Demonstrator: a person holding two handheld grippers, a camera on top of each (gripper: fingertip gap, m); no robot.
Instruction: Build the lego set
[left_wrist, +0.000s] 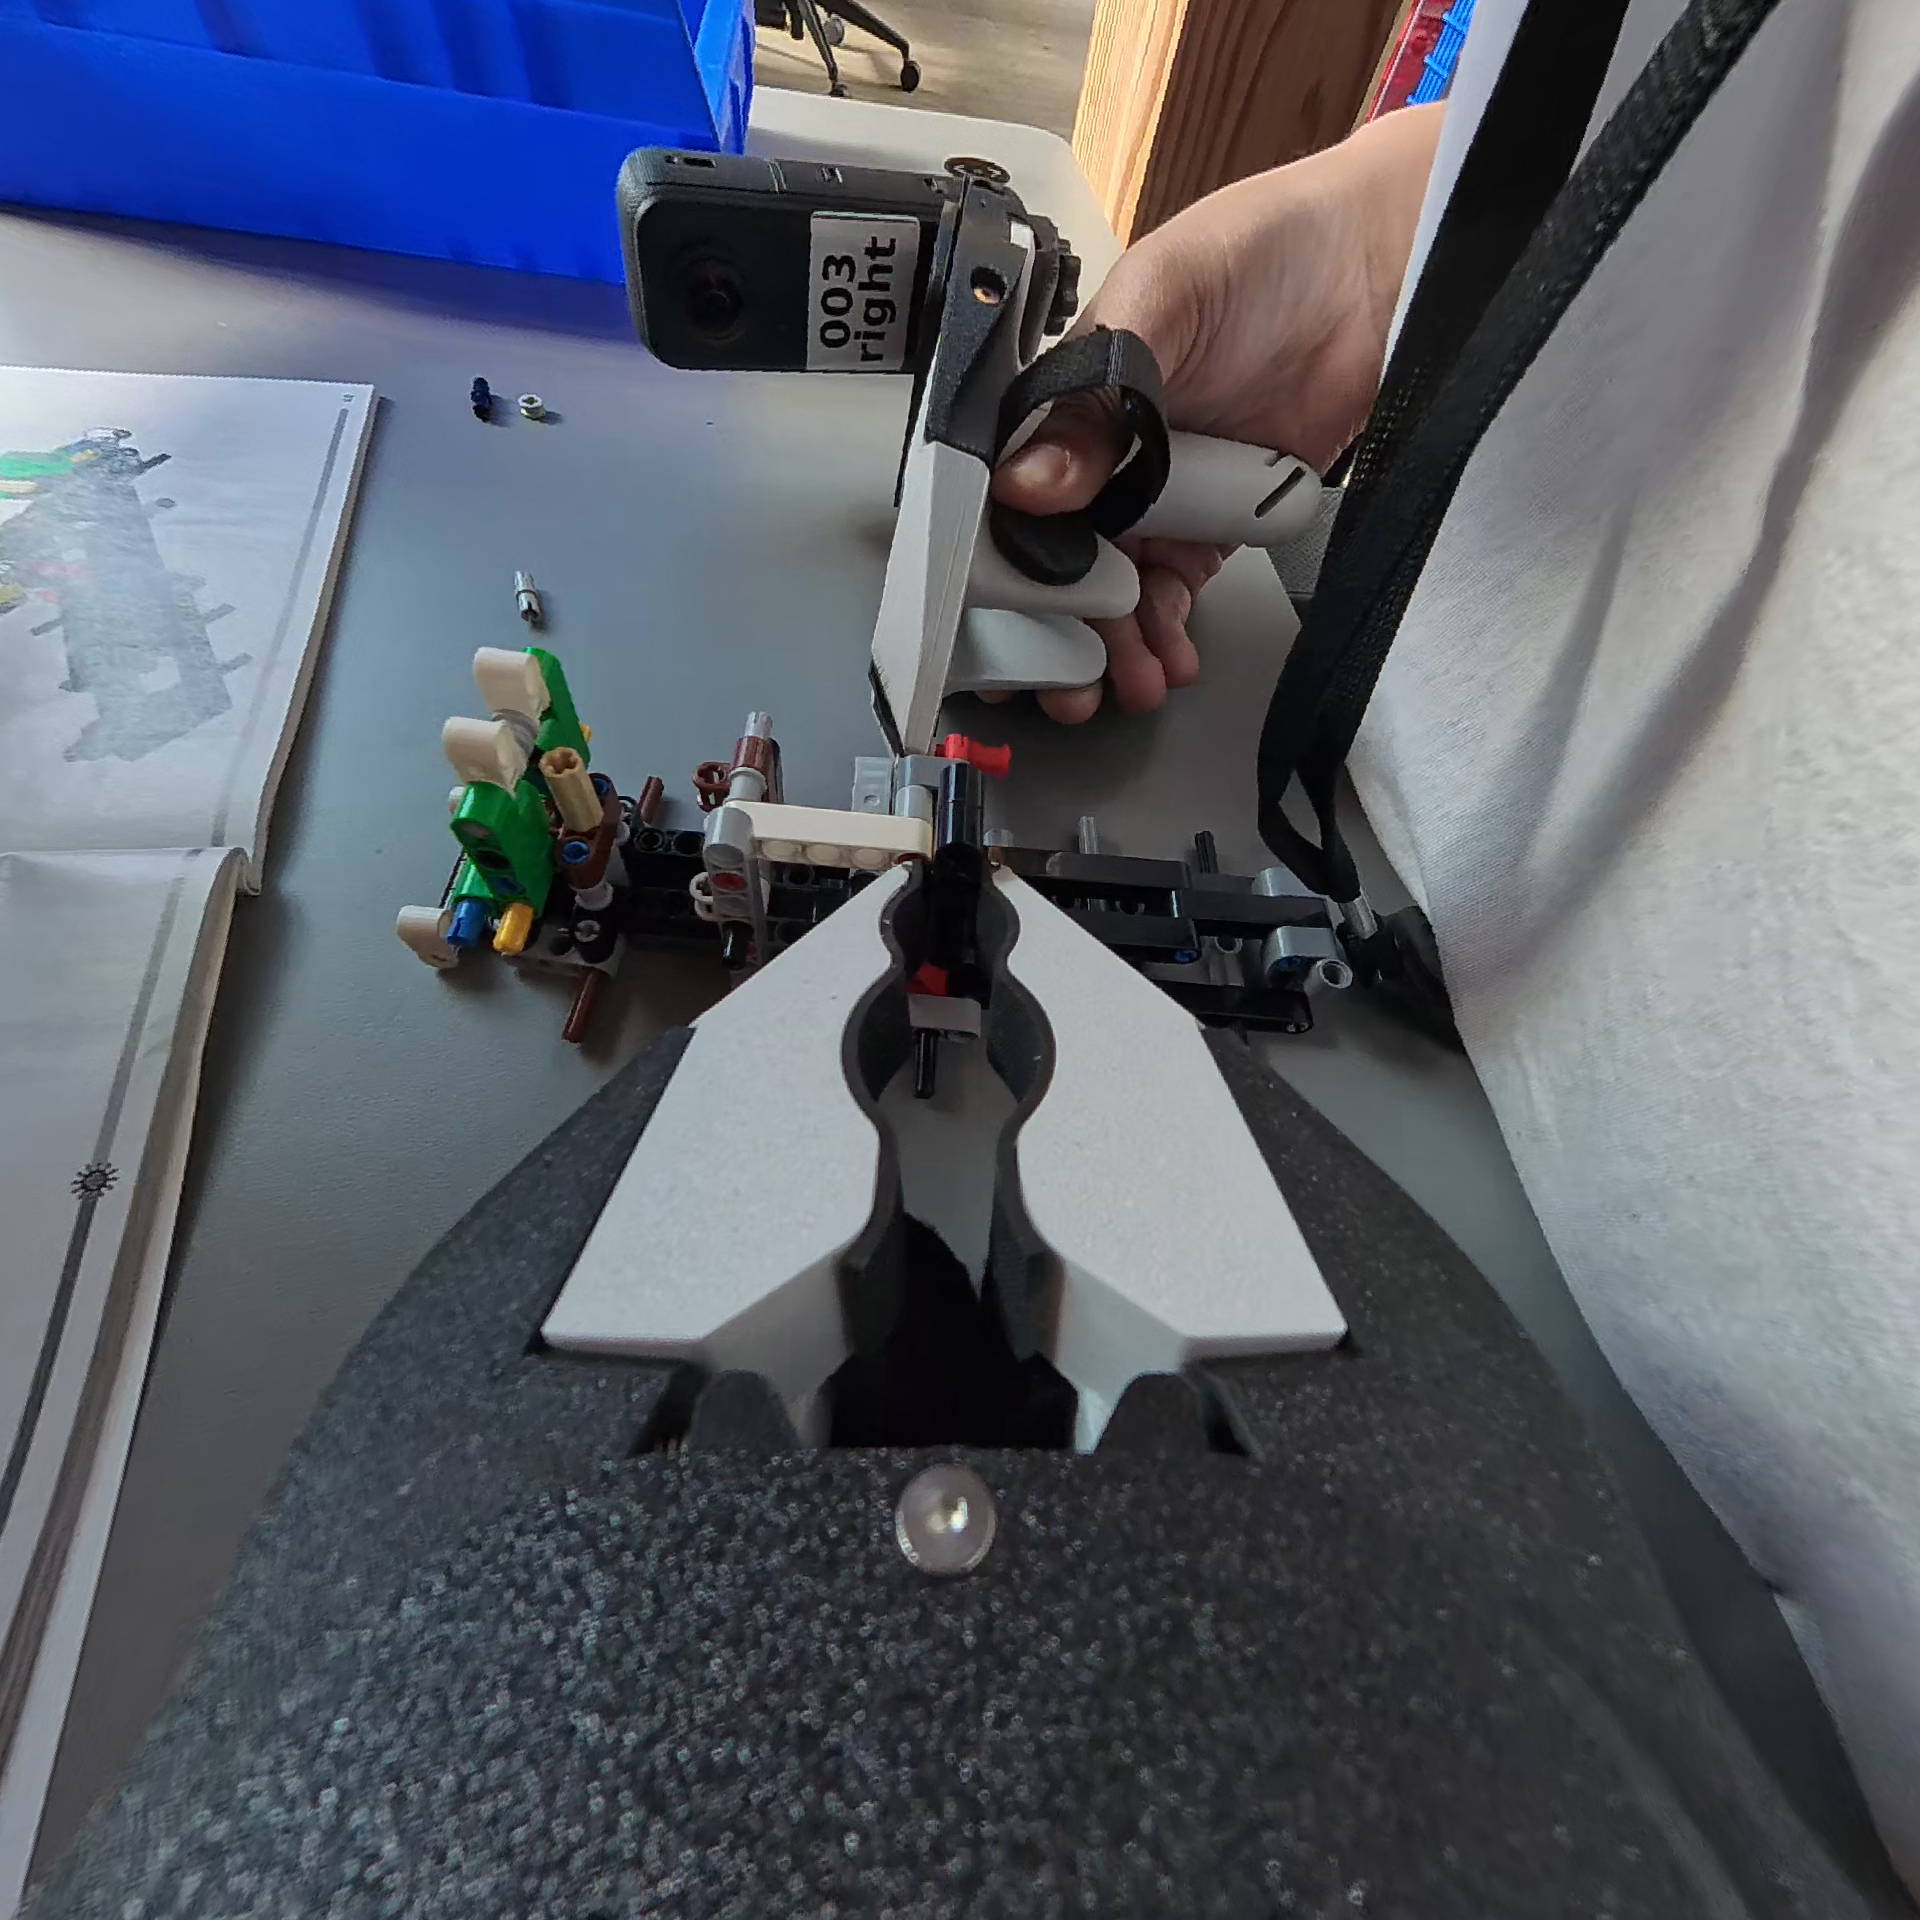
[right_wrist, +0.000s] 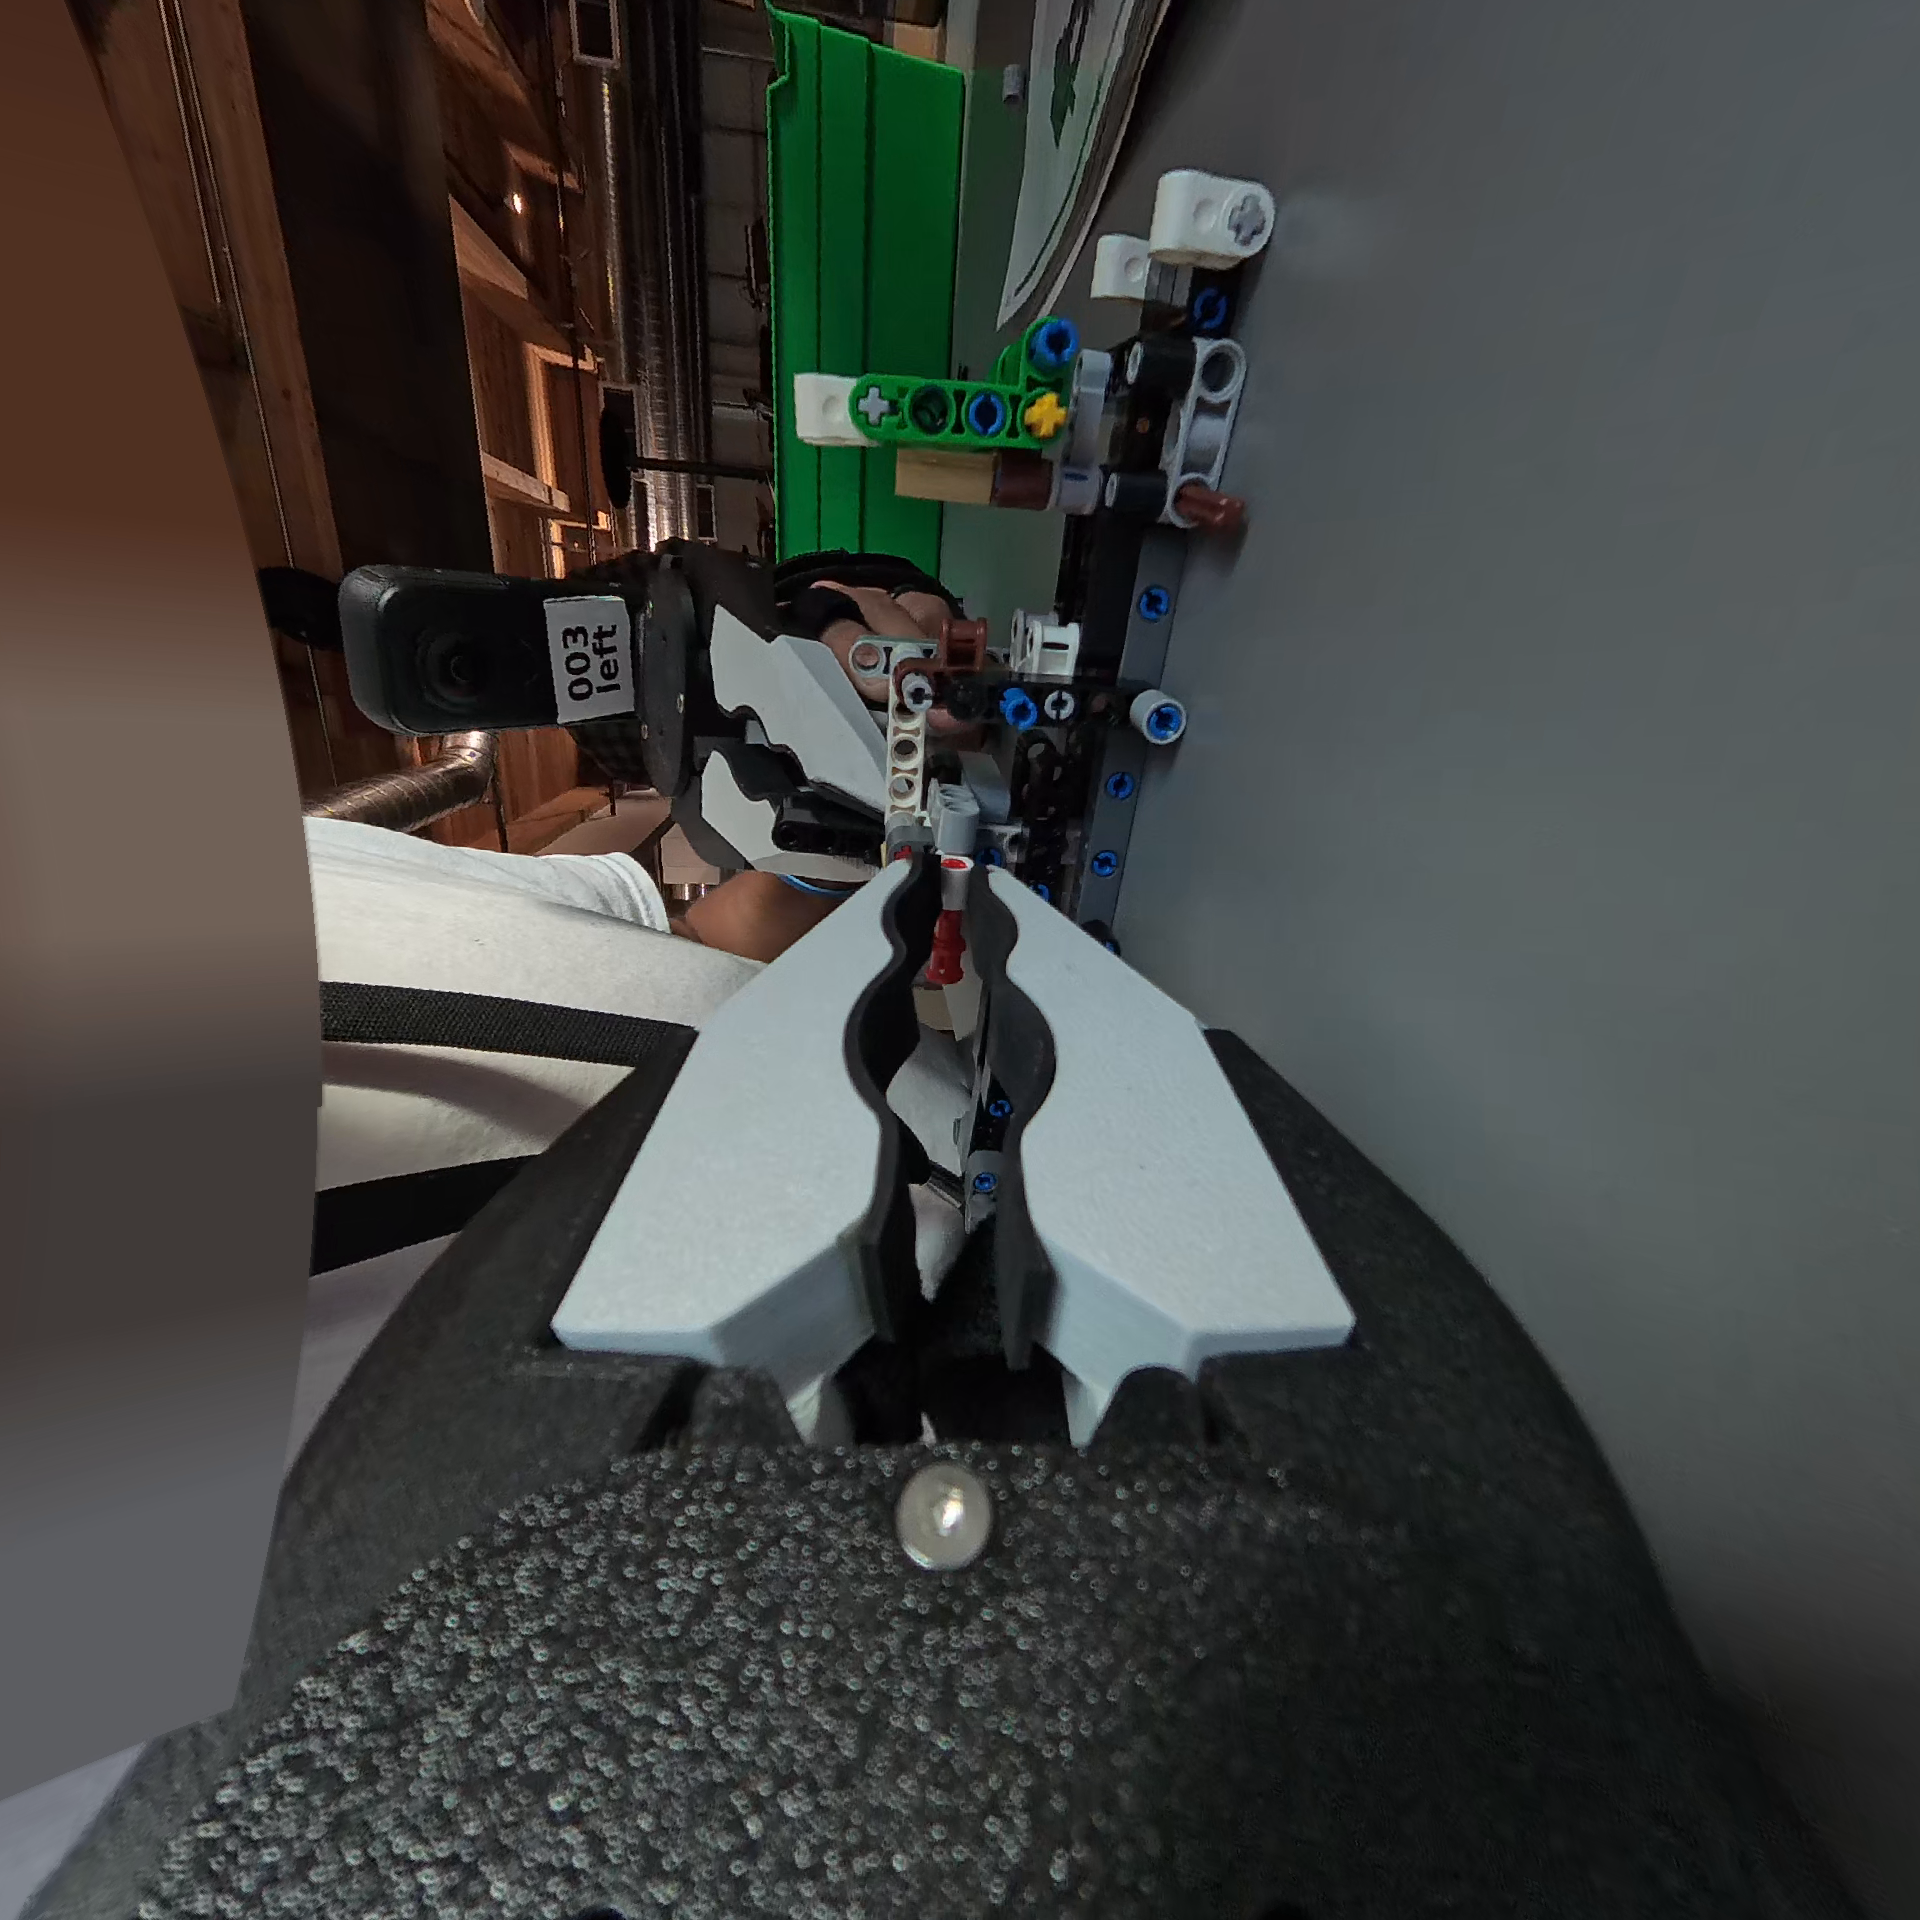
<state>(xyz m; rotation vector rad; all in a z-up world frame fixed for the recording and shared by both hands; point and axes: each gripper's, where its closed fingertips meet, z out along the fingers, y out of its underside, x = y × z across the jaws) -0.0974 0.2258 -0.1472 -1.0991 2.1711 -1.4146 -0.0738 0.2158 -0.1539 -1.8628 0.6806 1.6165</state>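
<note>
A building-brick model of black, grey, green and white parts lies on the grey table. My left gripper is shut on a black beam that sticks up from the model; a red and grey piece sits farther back between its fingers. My right gripper is shut on a small grey connector with a red pin at the model's top. In the left wrist view the right gripper comes down from above onto that connector. In the right wrist view the left gripper holds the black beam.
A blue bin stands at the back left. An open instruction booklet lies on the left. Loose small pins lie behind the model. A person in a white shirt with a black strap is close on the right. Only a small space, under 4 cm, lies between the two pairs of fingers.
</note>
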